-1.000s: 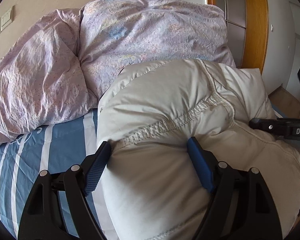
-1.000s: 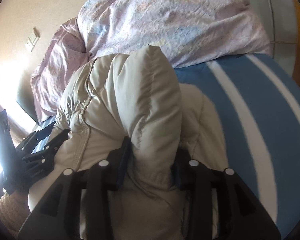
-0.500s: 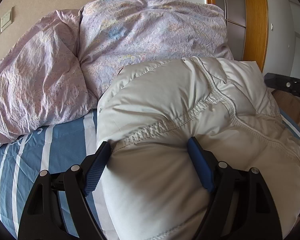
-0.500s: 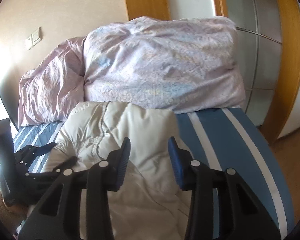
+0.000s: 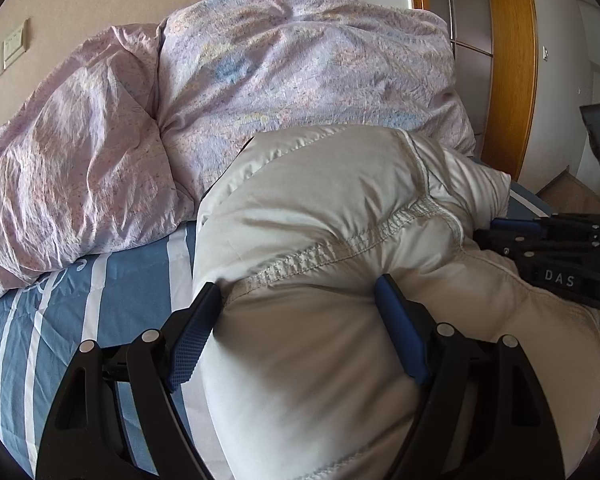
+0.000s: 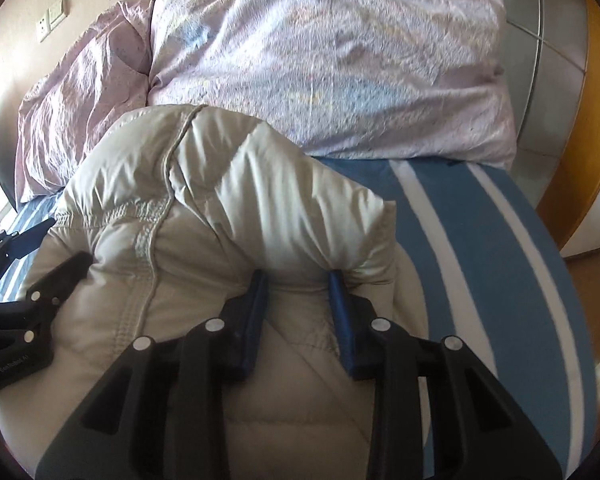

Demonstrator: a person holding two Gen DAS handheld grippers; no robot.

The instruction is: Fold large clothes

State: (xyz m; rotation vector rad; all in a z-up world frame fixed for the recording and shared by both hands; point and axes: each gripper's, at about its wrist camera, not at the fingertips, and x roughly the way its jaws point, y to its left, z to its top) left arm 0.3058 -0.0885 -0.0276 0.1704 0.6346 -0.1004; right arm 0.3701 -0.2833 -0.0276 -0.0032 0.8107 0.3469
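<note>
A puffy beige down jacket [image 5: 340, 220] lies bunched on the blue-and-white striped bed; it also fills the right wrist view [image 6: 188, 208]. My left gripper [image 5: 298, 292] is shut on a thick fold of the jacket along a stitched seam, its jaws held wide by the padding. My right gripper [image 6: 298, 280] is shut on a puffy fold of the jacket at its right side. The right gripper shows at the right edge of the left wrist view [image 5: 552, 248]. The left gripper shows at the left edge of the right wrist view [image 6: 24, 300].
Two lilac floral pillows [image 5: 260, 92] lie against the headboard wall behind the jacket. The striped bed sheet [image 6: 480, 248] extends to the right, its edge near a wooden door frame [image 5: 512, 64]. A wall socket [image 5: 4, 58] is at the upper left.
My right gripper, open and lifted off half a second ago, has come back down and closed on a fold of the jacket. My left gripper has kept its hold without moving much.
</note>
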